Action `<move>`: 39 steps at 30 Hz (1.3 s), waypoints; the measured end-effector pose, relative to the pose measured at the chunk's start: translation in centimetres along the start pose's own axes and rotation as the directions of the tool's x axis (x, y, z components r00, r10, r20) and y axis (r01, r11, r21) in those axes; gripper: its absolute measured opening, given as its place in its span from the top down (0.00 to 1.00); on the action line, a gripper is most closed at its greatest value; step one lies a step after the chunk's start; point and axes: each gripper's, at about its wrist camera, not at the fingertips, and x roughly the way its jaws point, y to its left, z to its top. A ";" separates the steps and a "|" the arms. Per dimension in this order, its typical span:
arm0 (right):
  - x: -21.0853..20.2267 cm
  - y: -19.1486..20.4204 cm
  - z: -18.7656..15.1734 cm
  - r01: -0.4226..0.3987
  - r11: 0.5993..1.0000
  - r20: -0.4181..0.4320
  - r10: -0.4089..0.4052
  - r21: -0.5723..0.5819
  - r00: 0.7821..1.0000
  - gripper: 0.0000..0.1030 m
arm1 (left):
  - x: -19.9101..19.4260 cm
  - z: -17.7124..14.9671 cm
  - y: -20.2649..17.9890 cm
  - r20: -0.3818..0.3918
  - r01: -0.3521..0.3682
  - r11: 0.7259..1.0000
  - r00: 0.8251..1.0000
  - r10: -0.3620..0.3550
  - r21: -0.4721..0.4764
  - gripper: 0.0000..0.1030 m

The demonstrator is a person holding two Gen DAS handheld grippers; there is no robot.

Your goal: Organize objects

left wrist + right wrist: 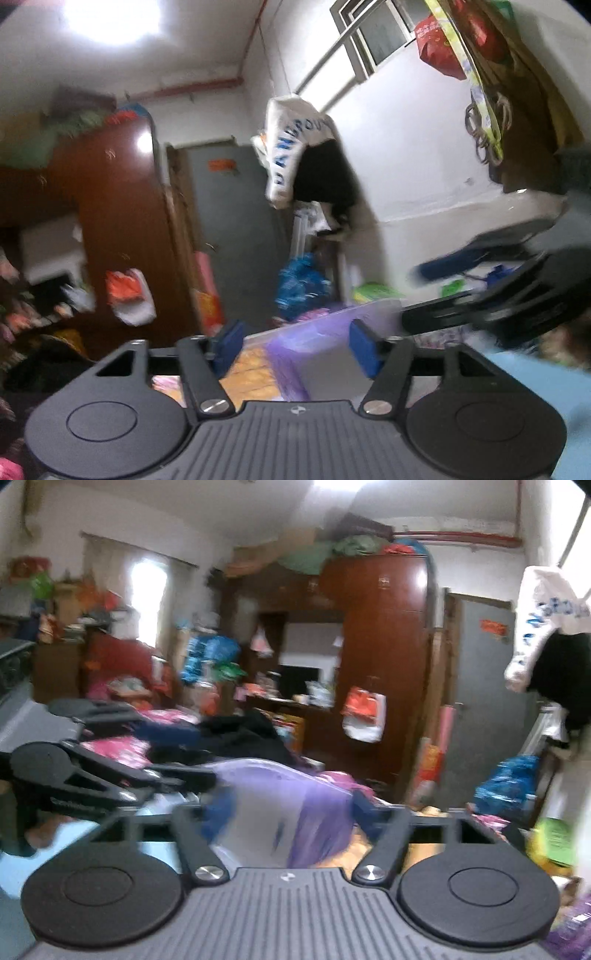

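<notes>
Both views are blurred by motion. A clear plastic box with purple cloth inside (317, 343) is held up in the air in front of me. My left gripper (297, 349) has its blue pads wide apart on either side of the box's near corner. My right gripper (288, 812) also has its pads wide apart around the box (288, 805). Whether either grips the box I cannot tell. In the left wrist view the right gripper (480, 291) shows at the right; in the right wrist view the left gripper (110, 760) shows at the left.
A brown wardrobe (384, 657) and a grey door (480, 709) stand ahead. Clothes hang at the right (306, 158). A cluttered bed with pink and black fabric (221, 734) lies at the left. Bags lie on the floor (506, 786).
</notes>
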 end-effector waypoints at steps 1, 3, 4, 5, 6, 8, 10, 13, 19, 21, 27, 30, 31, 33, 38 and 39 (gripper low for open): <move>-1.7 -0.1 -0.5 0.006 1.000 0.027 -0.006 0.026 1.000 0.00 | -0.9 -0.5 0.0 0.003 -0.011 1.000 1.000 0.011 0.003 0.26; -4.4 -0.3 -1.7 0.001 0.995 0.008 -0.001 0.098 1.000 0.00 | -2.8 -1.1 0.2 0.012 0.001 1.000 1.000 -0.001 -0.026 0.26; -5.4 -0.2 -2.3 0.011 0.992 -0.032 -0.007 0.126 0.999 0.00 | -3.9 -1.4 0.2 0.010 0.024 0.999 1.000 -0.023 -0.048 0.25; -6.5 0.1 -3.1 0.018 0.989 -0.061 -0.009 0.145 0.998 0.00 | -5.0 -1.6 0.0 0.004 0.034 0.997 0.999 -0.033 -0.070 0.24; -7.4 0.4 -4.0 0.025 0.987 -0.082 -0.012 0.160 0.997 0.00 | -6.2 -2.1 -0.5 0.003 0.051 0.995 0.999 -0.051 -0.090 0.23; -8.7 1.1 -6.1 0.059 0.980 -0.154 -0.030 0.190 0.988 0.00 | -7.9 -2.9 -2.0 -0.030 0.076 0.992 0.996 -0.079 -0.099 0.19; -9.4 1.9 -7.6 0.075 0.968 -0.210 -0.023 0.239 0.977 0.00 | -9.9 -4.3 -4.1 -0.062 0.100 0.989 0.992 -0.107 -0.108 0.19; -10.4 2.3 -9.2 0.062 0.950 -0.223 0.008 0.305 0.975 0.00 | -11.6 -6.1 -7.1 -0.132 0.113 0.986 0.983 -0.128 -0.119 0.19; -9.2 1.1 -8.9 0.073 0.929 -0.265 0.028 0.362 0.964 0.00 | -11.4 -7.9 -10.4 -0.219 0.140 0.983 0.962 -0.164 -0.119 0.19; -8.4 0.6 -8.4 0.070 0.925 -0.266 0.035 0.373 0.963 0.00 | -11.3 -8.0 -10.2 -0.221 0.137 0.980 0.961 -0.167 -0.145 0.19; -7.2 1.8 -8.3 0.076 0.928 -0.276 0.029 0.365 0.961 0.00 | -11.3 -9.0 -10.5 -0.240 0.147 0.971 0.952 -0.190 -0.187 0.19; -6.7 2.2 -7.9 0.074 0.932 -0.275 0.029 0.354 0.961 0.00 | -11.1 -9.3 -11.5 -0.246 0.143 0.974 0.952 -0.185 -0.178 0.19; -6.5 2.3 -7.8 0.074 0.934 -0.275 0.026 0.348 0.961 0.00 | -11.2 -9.3 -11.8 -0.246 0.145 0.975 0.952 -0.185 -0.171 0.19; -6.0 2.4 -7.5 0.067 0.935 -0.275 0.033 0.348 0.961 0.00 | -11.1 -9.4 -12.1 -0.249 0.143 0.977 0.952 -0.180 -0.160 0.19; -5.3 1.7 -7.5 0.015 0.915 -0.268 0.103 0.402 0.958 0.00 | -10.9 -9.6 -12.2 -0.257 0.130 0.978 0.952 -0.168 -0.161 0.19; -5.7 1.8 -7.6 -0.003 0.913 -0.254 0.117 0.409 0.960 0.00 | -11.1 -9.7 -11.9 -0.254 0.126 0.979 0.953 -0.164 -0.161 0.19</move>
